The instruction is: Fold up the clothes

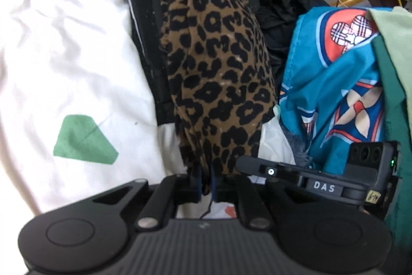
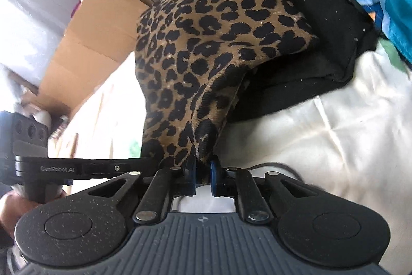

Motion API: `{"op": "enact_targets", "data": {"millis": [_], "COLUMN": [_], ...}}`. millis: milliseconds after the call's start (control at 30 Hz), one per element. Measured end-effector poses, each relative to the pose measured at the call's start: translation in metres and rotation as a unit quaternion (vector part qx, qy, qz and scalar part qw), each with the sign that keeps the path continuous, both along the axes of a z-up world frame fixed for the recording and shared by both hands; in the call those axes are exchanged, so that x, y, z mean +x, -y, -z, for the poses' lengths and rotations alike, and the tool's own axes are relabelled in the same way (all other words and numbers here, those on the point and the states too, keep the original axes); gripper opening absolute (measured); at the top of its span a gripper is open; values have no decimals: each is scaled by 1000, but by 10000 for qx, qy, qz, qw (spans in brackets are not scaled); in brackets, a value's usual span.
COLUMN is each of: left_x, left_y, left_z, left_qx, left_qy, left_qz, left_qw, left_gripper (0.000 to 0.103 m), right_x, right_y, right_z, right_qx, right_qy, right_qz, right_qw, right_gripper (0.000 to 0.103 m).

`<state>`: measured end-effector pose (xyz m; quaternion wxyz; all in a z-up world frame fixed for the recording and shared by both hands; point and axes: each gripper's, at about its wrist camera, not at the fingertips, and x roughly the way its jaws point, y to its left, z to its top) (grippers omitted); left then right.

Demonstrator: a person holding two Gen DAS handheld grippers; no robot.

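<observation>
White bedding (image 1: 64, 43), cluttered clothes, both hand-held grippers (image 1: 206, 184) (image 2: 203, 172) pinching leopard-print garment (image 1: 213, 56).

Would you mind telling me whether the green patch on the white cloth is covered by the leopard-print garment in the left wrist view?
No, the green patch lies bare on the white cloth, left of the leopard-print garment.

Both wrist views look down closely, sharing the leopard-print cloth (image 1: 216, 63).

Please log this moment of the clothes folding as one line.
step: grasp | left gripper: shut on leopard cloth | right gripper: shut on leopard cloth | under: white cloth
</observation>
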<state>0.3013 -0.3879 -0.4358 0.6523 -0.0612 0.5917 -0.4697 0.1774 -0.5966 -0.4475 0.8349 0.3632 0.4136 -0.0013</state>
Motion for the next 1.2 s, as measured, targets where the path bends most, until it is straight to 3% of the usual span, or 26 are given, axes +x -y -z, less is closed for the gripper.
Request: {"op": "enact_targets", "data": {"millis": [100,300,600,667,800,833,900,1000,1067,1200], "left_x": [2,-1,2,3,5,6,5,0,-6,-18], "left_y": [-2,3,-2,-5,-12,-14,-18,-24,-30,-58], "left_z": [3,10,14,12,6,5,1,-7,-14,-25], "left_qx": [125,295,304,299,187,146,77,116,162,234], "left_qy": [21,60,-50,-2,45,50,46,119,298,316], "left_qz": [-47,-36,-40,24,-67,-138,-297,-384,-374,-621], "left_qw": [9999,9995,9995,9995,9998,9998,9995,9991,9987,9973], "left_gripper": [7,7,12,19,54,58,60,73,76,86], "right_x": [-1,2,-6,-5,-3,-1,-3,-2,-1,0], "right_y": [0,2,10,11,12,11,9,5,2,-4], "right_z": [7,16,-9,-11,-15,-15,-21,-30,-34,-38], "right_qx": [231,238,-91,-170,-344,-405,-521,-686,-840,-1033], "right_qy": [-44,-277,-106,-122,-237,-289,-352,-447,-530,-695], "right_qz": [93,187,174,183,202,213,237,271,347,311], "right_qw": [9997,9992,9998,9996,9989,9985,9977,9963,9945,9917], "right_gripper": [8,12,15,14,17,19,33,35,46,57]}}
